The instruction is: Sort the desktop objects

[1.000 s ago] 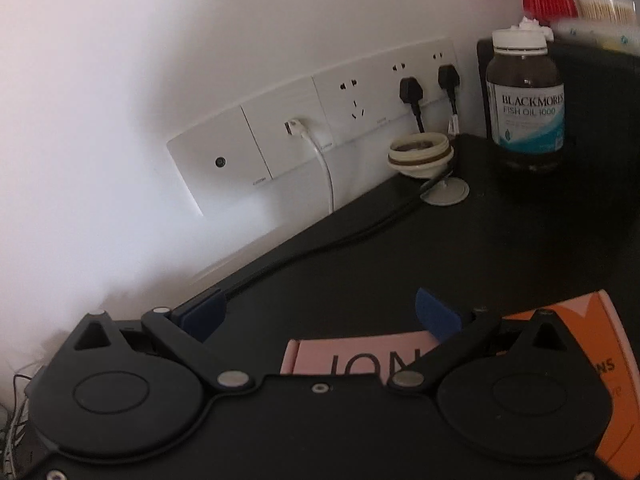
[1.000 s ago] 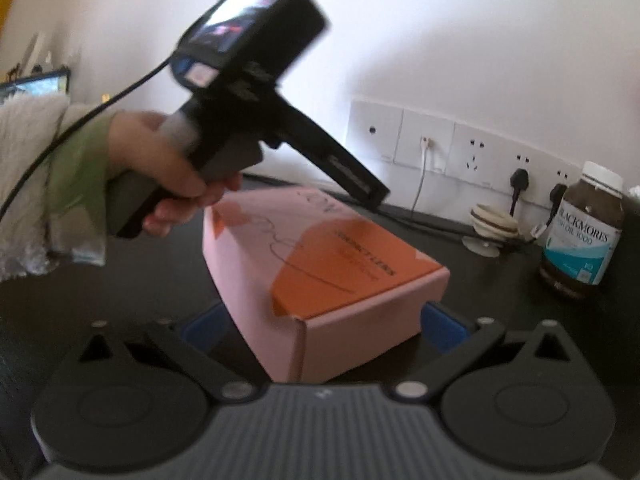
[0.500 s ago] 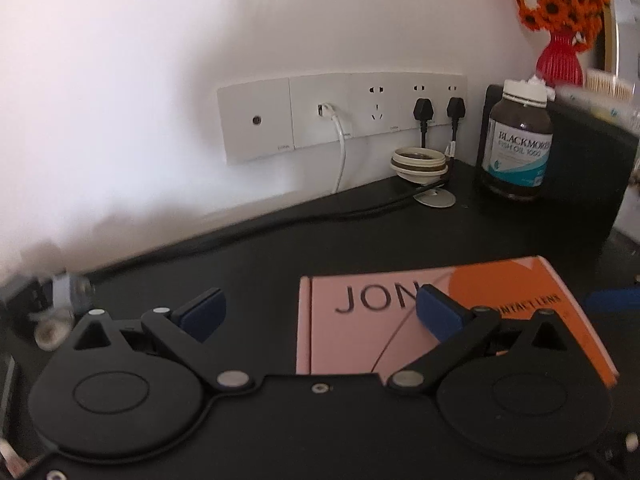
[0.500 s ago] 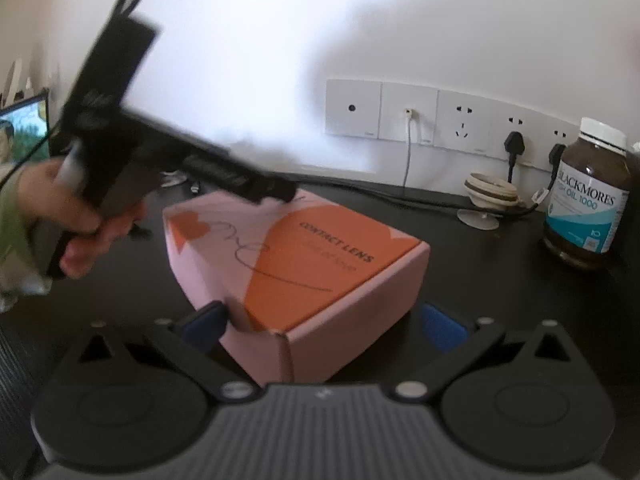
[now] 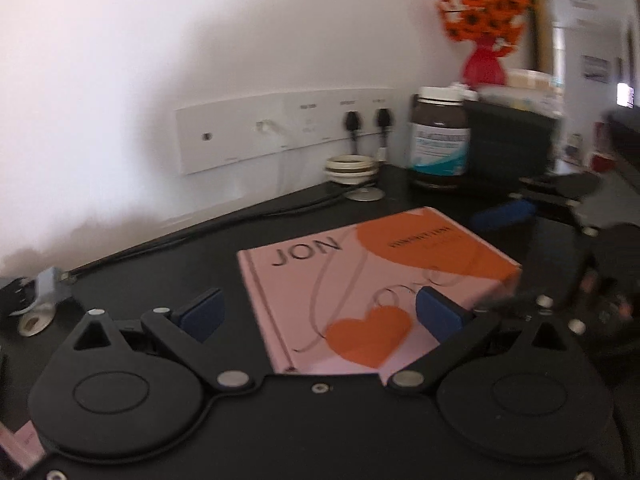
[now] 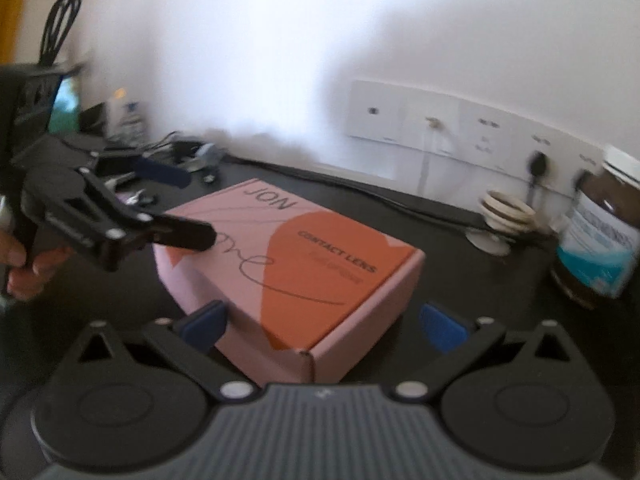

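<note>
The left gripper (image 5: 320, 314) has its jaws spread wide, holding nothing, and hangs over the near-left part of the pink and orange box (image 5: 372, 276); one blue fingertip (image 5: 440, 312) overlaps the lid in the left wrist view, while the other stands off the box's left edge above the black desk (image 5: 192, 256). Whether that finger touches the lid cannot be told. The right gripper (image 6: 322, 322) is likewise wide open and empty, its two blue pads on either side of the box's nearest corner, with the box (image 6: 296, 264) lying flat on the desk between and ahead of them. From the right wrist, the left gripper (image 6: 176, 208) reaches in from the left, one dark finger lying over the box's left top edge, a hand (image 6: 20, 264) gripping its handle. Behind the box a black cable (image 5: 208, 232) runs along the desk under the white socket strip (image 5: 280, 128). Near the wall sits a cream ring-shaped holder (image 5: 352, 166), and just right of it a brown pill bottle (image 5: 440, 140) with a white cap. Farther right stand a black box (image 5: 508, 140) and a red vase of orange flowers (image 5: 484, 36).
</note>
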`<state>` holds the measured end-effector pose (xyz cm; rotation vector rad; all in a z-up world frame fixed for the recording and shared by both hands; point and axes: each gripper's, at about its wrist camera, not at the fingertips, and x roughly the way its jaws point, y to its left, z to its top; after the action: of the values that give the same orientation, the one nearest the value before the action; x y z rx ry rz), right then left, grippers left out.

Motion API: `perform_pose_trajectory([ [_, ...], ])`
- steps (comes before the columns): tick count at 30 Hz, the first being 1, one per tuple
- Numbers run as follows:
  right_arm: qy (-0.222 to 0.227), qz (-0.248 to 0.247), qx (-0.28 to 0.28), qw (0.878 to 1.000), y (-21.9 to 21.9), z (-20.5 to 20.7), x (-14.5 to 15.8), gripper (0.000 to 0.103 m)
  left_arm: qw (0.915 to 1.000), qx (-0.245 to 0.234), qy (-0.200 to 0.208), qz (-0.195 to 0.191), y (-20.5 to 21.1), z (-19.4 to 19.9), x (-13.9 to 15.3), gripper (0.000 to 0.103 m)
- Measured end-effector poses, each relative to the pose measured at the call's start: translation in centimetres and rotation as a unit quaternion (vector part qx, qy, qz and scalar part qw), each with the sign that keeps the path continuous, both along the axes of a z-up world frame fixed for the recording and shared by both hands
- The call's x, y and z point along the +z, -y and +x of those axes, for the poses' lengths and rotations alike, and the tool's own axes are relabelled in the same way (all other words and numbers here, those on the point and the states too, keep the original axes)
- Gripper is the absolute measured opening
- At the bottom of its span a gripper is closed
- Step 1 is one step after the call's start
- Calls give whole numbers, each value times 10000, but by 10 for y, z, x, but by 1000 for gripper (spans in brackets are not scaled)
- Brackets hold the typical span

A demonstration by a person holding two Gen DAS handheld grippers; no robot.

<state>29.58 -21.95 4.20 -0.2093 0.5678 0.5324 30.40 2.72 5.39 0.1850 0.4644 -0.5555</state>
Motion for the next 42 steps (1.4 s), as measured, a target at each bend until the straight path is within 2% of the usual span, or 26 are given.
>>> perform_pose_trajectory([
  [3,-1,7,292,9996,2,5,-2,102,9991,-402,-85,90,4,0,-7,102],
  [5,-1,24,350,9994,1,9,-4,102,9985,-445,85,304,11,-5,-13,103],
  [7,-8,104,441,9990,1,14,-5,102,9983,-389,166,399,14,-8,-15,103],
  [15,38,340,842,9959,-13,32,-10,102,9996,15,126,270,-9,-22,-12,102],
  [17,73,339,962,9948,-18,32,-10,102,9990,19,193,404,-15,-27,-14,102],
  [20,234,77,1074,9939,-28,27,-12,102,9976,197,109,653,-18,-26,-20,102],
  [22,340,-145,1089,9934,-34,24,-14,102,9975,283,80,636,-21,-22,-21,102],
  [26,452,-184,999,9938,-37,22,-15,100,9979,408,120,488,-24,-17,-15,98],
  [29,483,-189,955,9941,-38,25,-15,99,9970,493,243,553,-19,-11,-14,97],
  [32,450,-158,848,9953,-40,34,-14,96,9961,602,254,596,-14,0,-16,97],
  [39,224,-32,567,9981,-44,55,-20,89,9960,791,94,412,-16,21,-21,96],
  [42,203,-78,528,9984,-47,57,-22,89,9954,805,170,499,-12,22,-21,97],
])
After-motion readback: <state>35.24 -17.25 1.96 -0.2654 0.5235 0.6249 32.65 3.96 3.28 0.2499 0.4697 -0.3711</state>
